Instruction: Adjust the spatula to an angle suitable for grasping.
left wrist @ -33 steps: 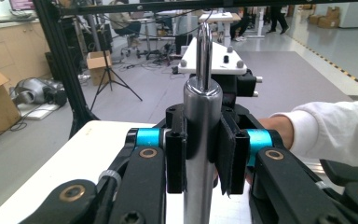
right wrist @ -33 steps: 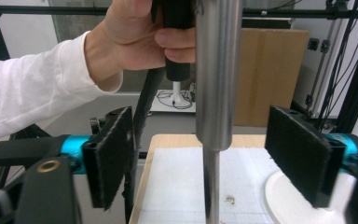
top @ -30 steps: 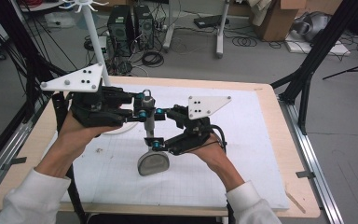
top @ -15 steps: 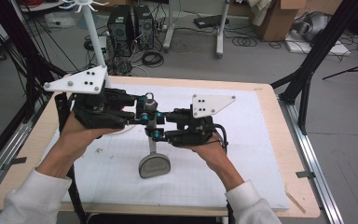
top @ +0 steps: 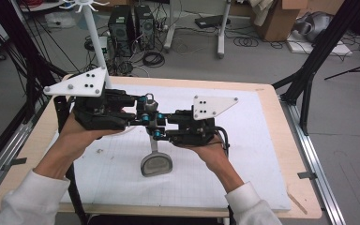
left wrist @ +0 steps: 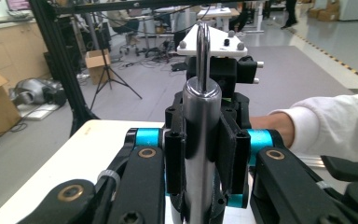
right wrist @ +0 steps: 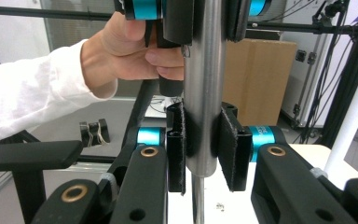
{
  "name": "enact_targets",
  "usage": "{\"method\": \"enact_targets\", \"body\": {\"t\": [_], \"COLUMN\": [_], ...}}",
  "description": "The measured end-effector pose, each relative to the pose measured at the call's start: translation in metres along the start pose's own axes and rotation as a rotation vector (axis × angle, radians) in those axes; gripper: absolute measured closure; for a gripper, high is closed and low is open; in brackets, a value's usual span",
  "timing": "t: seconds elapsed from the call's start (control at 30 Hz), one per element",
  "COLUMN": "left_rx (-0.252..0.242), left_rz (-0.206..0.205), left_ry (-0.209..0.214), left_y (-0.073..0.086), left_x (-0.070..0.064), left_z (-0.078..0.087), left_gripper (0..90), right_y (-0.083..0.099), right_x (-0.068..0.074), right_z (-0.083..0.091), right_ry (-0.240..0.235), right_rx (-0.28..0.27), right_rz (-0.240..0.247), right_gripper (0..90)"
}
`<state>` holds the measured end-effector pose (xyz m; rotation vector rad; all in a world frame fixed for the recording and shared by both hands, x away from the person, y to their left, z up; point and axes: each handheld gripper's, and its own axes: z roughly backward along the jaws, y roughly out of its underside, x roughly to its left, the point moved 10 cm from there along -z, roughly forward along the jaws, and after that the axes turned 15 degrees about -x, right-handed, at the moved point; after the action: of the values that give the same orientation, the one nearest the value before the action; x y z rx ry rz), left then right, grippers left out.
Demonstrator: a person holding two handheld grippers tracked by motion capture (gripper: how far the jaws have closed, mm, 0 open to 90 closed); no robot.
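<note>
I hold a gripper in each hand, and both grip the same shiny metal tool [top: 156, 154]. It looks like a kitchen utensil with a round steel handle [left wrist: 202, 140], a thin neck and a flat, rounded head [top: 156, 165]. I cannot tell just what kind of utensil it is.

My left gripper [top: 144, 111] has its two black jaws squeezed tight on the upper part of the handle. In the left gripper view the handle stands straight up between the jaws, and a metal hanging loop [left wrist: 203, 46] sticks up from its top.

My right gripper [top: 158, 127] is squeezed on the same handle, just below the left one. In the right gripper view its jaws press the lower end of the steel handle, and my left hand [right wrist: 135, 46] shows above them with the left gripper's jaws.

The tool is near the middle of the table, above a white mat [top: 243, 173] with thin grid lines. Its head is down by the mat, but I cannot tell if it touches. The mat lies on a light wooden table [top: 288, 140]. A small crumb [top: 99, 151] sits on the mat to the left.
</note>
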<state>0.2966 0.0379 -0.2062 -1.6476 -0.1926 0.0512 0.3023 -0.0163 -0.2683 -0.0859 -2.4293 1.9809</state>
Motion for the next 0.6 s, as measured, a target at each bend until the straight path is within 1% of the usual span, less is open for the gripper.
{"method": "enact_targets", "body": {"t": [0.07, 0.1, 0.13, 0.17, 0.2, 0.23, 0.27, 0.3, 0.33, 0.37, 0.4, 0.43, 0.47, 0.5, 0.53, 0.57, 0.6], "left_rx": [-0.013, -0.028, -0.033, -0.03, -0.022, -0.017, -0.012, -0.009, -0.01, -0.018, -0.018, -0.019, -0.022, -0.018, -0.02, -0.031, -0.039], "left_rz": [-0.002, 0.009, 0.02, 0.028, 0.024, 0.025, 0.023, 0.022, 0.018, 0.018, 0.018, 0.011, 0.001, -0.004, 0.01, 0.02, 0.021], "left_ry": [-0.009, -0.022, -0.029, -0.032, -0.04, -0.05, -0.057, -0.065, -0.069, -0.077, -0.084, -0.095, -0.116, -0.138, -0.151, -0.158, -0.168], "left_y": [-0.002, -0.003, -0.005, -0.005, -0.005, -0.004, -0.004, -0.003, -0.003, -0.004, -0.004, -0.004, -0.005, -0.005, -0.005, -0.006, -0.007], "left_x": [0.0, 0.0, 0.001, 0.0, 0.001, 0.001, 0.002, 0.002, 0.003, 0.003, 0.003, 0.004, 0.006, 0.009, 0.011, 0.012, 0.013], "left_z": [0.0, 0.0, 0.0, 0.0, 0.0, 0.0, -0.001, -0.001, -0.001, -0.001, -0.002, -0.002, -0.002, -0.002, -0.003, -0.002, -0.002], "left_gripper": [73.3, 70.4, 65.6, 62.8, 56.5, 56.5, 47.5, 47.5, 45.5, 39.4, 32.4, 27.2, 22.5, 6.5, 6.5, 1.7, 1.7], "right_y": [0.0, 0.0, 0.001, 0.002, 0.003, 0.003, 0.003, 0.003, 0.003, 0.003, 0.003, 0.003, 0.002, 0.002, 0.002, 0.002, 0.001], "right_x": [0.0, 0.0, 0.0, 0.001, 0.002, 0.002, 0.002, 0.002, 0.002, 0.001, 0.001, 0.001, 0.001, 0.001, 0.001, 0.0, 0.0], "right_z": [0.0, 0.0, 0.0, 0.0, -0.001, -0.001, -0.001, -0.001, -0.002, -0.002, -0.002, -0.002, -0.002, -0.002, -0.002, -0.002, -0.001], "right_ry": [-0.001, 0.0, 0.003, 0.002, 0.002, 0.002, 0.005, 0.005, 0.006, 0.006, 0.013, 0.014, 0.019, 0.028, 0.028, 0.034, 0.042], "right_rx": [-0.001, 0.004, 0.013, 0.019, 0.021, 0.021, 0.02, 0.02, 0.018, 0.016, 0.017, 0.017, 0.014, 0.016, 0.016, 0.016, 0.013], "right_rz": [-0.006, -0.015, -0.016, -0.018, -0.016, -0.016, -0.011, -0.011, -0.013, -0.005, -0.005, -0.006, -0.001, -0.003, -0.003, -0.004, 0.0], "right_gripper": [75.4, 75.4, 75.4, 75.4, 75.4, 75.4, 75.4, 75.4, 75.4, 75.4, 75.4, 75.4, 75.4, 75.5, 75.5, 75.4, 75.4]}}
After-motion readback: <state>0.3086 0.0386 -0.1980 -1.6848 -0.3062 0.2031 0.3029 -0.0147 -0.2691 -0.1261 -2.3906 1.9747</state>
